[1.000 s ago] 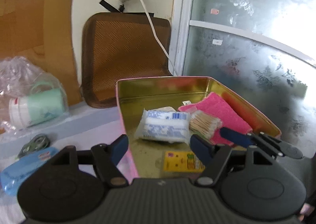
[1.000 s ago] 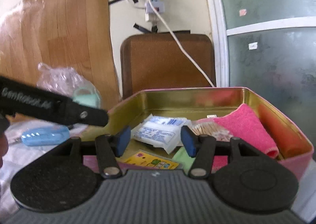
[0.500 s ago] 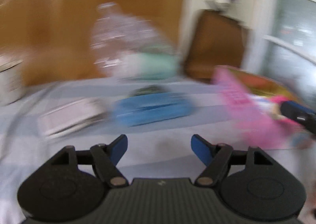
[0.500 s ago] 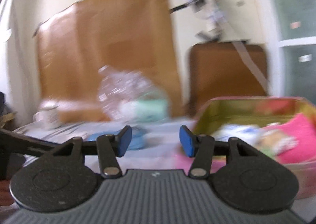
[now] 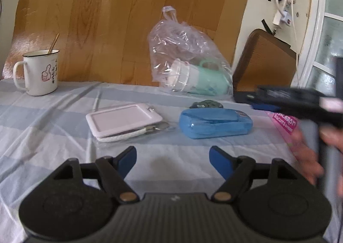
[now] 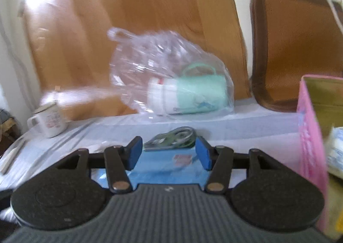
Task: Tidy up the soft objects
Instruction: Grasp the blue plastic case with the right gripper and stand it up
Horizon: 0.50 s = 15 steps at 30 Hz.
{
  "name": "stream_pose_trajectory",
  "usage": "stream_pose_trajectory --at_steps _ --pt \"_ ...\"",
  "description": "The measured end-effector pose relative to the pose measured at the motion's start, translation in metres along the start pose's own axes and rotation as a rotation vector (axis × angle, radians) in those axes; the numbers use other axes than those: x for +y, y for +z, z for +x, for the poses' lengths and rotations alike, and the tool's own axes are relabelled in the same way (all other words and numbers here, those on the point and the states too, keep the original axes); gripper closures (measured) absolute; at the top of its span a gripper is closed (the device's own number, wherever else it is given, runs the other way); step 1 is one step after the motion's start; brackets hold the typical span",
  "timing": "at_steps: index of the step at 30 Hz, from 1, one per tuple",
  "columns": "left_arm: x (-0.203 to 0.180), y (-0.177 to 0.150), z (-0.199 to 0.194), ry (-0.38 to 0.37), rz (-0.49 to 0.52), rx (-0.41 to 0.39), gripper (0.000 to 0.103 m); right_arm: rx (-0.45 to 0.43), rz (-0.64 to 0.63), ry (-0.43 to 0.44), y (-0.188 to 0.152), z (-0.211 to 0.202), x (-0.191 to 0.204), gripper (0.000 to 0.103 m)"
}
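Both pairs of blue fingers stand wide apart and hold nothing. Low in the left wrist view, the left gripper hangs over the striped cloth, with the blue case at frame centre and a white card holder to its left. Low in the right wrist view, the right gripper sits just above the same blue case. A pink tin fills the right edge, and a plastic bag sits centre.
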<state>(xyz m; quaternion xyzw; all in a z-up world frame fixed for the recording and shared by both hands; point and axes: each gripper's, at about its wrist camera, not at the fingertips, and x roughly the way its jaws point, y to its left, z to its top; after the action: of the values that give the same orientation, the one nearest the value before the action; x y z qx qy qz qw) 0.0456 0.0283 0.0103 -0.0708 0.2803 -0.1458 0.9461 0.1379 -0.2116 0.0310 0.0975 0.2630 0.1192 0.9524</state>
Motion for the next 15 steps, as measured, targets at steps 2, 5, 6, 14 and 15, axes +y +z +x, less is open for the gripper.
stream_pose_trajectory --at_steps 2,5,6,14,15 --pt "0.001 0.001 0.003 -0.009 -0.009 0.002 0.026 0.052 0.027 -0.015 0.004 0.018 -0.007 0.045" --pt "0.006 0.002 0.005 -0.025 -0.034 0.010 0.026 0.128 0.097 -0.003 0.001 0.031 -0.020 0.045" --pt "0.008 0.002 0.005 -0.031 -0.047 0.011 0.026 0.131 0.123 0.017 -0.001 0.027 -0.024 0.046" --pt "0.029 0.004 0.007 -0.061 -0.176 0.028 0.025 0.200 0.150 0.276 -0.046 -0.052 -0.012 0.045" --pt "0.031 0.004 0.007 -0.064 -0.184 0.028 0.025 0.215 0.129 0.313 -0.054 -0.063 -0.006 0.045"
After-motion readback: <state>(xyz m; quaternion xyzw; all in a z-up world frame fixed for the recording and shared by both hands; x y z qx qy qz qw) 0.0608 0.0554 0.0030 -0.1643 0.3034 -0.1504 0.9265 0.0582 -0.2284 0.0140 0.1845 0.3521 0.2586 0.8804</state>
